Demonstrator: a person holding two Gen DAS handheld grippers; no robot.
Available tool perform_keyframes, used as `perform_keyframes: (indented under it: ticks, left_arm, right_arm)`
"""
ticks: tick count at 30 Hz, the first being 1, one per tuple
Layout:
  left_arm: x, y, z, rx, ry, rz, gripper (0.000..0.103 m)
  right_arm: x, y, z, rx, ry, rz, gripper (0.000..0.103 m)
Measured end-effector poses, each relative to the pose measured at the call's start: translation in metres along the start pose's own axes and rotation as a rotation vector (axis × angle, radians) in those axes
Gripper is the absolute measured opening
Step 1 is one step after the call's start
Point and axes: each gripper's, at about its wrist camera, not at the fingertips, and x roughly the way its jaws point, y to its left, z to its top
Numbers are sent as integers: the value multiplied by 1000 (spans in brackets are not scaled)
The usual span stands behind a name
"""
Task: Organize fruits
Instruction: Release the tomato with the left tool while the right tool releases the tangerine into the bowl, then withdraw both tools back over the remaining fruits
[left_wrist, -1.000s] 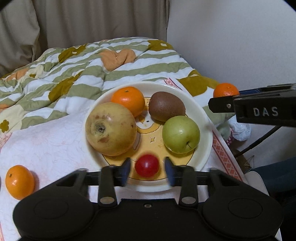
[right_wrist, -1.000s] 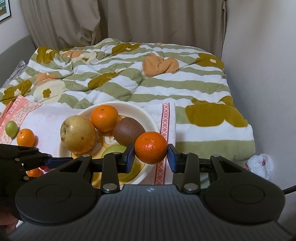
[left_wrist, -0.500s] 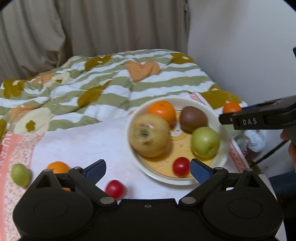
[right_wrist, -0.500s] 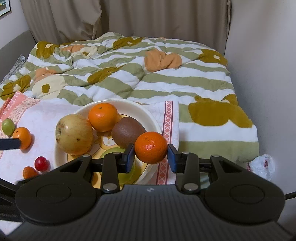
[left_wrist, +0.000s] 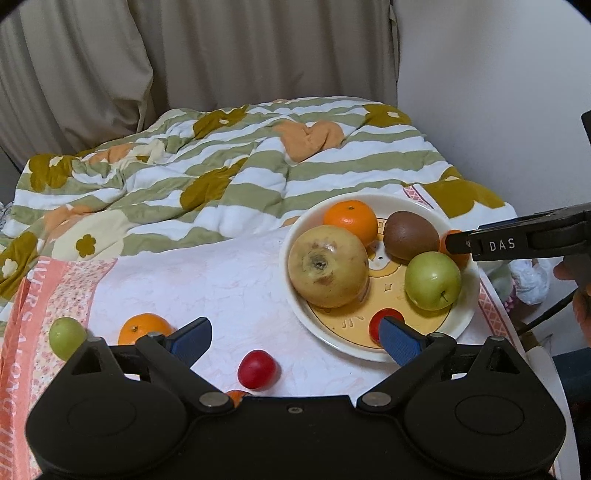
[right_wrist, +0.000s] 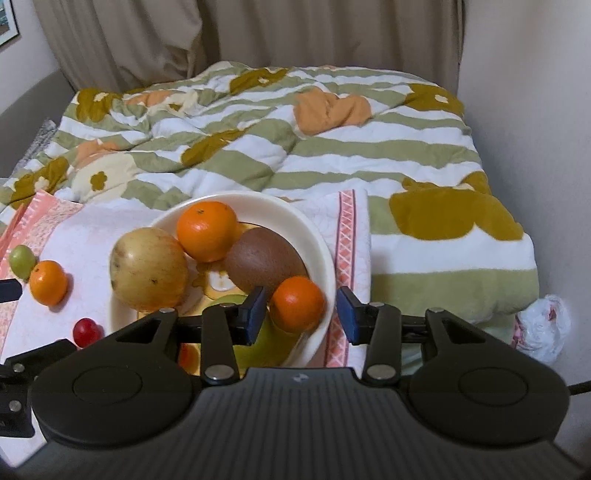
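Observation:
A cream bowl (left_wrist: 291, 254) holds a yellow pear (left_wrist: 328, 266), an orange (left_wrist: 351, 218), a kiwi (left_wrist: 408, 235), a green apple (left_wrist: 433, 280) and a red cherry tomato (left_wrist: 384, 322). My left gripper (left_wrist: 295, 341) is open above the cloth, with a second red tomato (left_wrist: 257, 369) lying between its fingers. My right gripper (right_wrist: 301, 314) is open over the bowl (right_wrist: 325, 254); a small orange (right_wrist: 297, 303) sits between its fingers, leaning toward the left one, just inside the rim.
On the white and pink cloth (left_wrist: 207, 280) to the left lie an orange (left_wrist: 144, 328) and a small green fruit (left_wrist: 66, 335). A striped quilt (left_wrist: 221, 173) covers the bed behind. A wall stands on the right, a plastic bag (right_wrist: 543, 325) below it.
My left gripper let go of the red tomato in the bowl, opened wide and drew back to the left. My right gripper opened and the small orange dropped toward the bowl.

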Motion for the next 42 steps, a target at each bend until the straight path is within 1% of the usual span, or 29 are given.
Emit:
perform_keyframes:
  ticks: [1, 2, 3, 5, 11, 19, 27, 31, 35, 39, 42]
  left_arm:
    - [-1, 0, 0, 0, 0, 2, 99]
    - [-3, 0, -1, 0, 0, 5, 99]
    - [-4, 0, -2, -1, -2, 6, 99]
    - [-9, 0, -3, -3, -7, 9, 99]
    - [-27, -1, -7, 4, -34, 27, 99]
    - [-62, 4, -20, -6, -68, 65, 99]
    - [-100, 26, -36, -57, -93, 96, 99]
    - [-118, 48, -45, -90, -117, 106, 99]
    - [-132, 83, -57, -122, -143, 115, 99]
    - [-137, 120, -67, -128, -156, 119, 100]
    - [-136, 149, -71, -123, -150, 109, 100]
  right_arm:
    - [-2, 1, 0, -3, -3, -7, 83]
    - [-4, 2, 0, -3, -12, -14, 101]
    - [-8, 3, -1, -2, -31, -20, 103]
    - [-18, 5, -1, -3, -66, -19, 103]
    - [-40, 12, -1, -30, -90, -33, 103]
    - [-80, 23, -7, -50, -132, -20, 103]
    - [-119, 43, -15, -74, -160, 12, 103]
    - [-133, 60, -19, -79, -160, 17, 103]
    - [-144, 81, -24, -81, -180, 1, 103]
    - [-148, 106, -31, -56, -189, -26, 103]
    - [-147, 128, -37, -24, -173, -56, 103]
